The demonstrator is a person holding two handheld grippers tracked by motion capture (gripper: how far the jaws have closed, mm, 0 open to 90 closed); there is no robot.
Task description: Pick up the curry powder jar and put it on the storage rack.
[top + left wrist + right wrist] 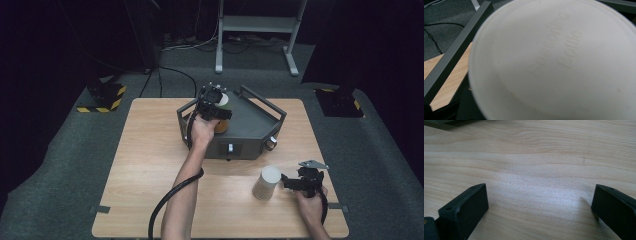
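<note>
Your light wood-grain counter point(150, 165) sits on grey carpet floor point(60, 165) in a dark room. Left gripper point(216, 107) fingers pinch the white-capped seasoning bottle point(559, 62) over the grey metal tray point(250, 125); right gripper point(539, 202) fingers are spread wide.

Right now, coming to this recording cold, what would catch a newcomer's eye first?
The dark grey metal tray with rail handles at the far middle of the pale wooden table, where the left hand-held gripper grips a white-lidded seasoning bottle with orange contents. Its embossed lid looms in the left gripper view. Near the front right edge, the right hand-held gripper sits open beside an upright white cylinder.
</note>
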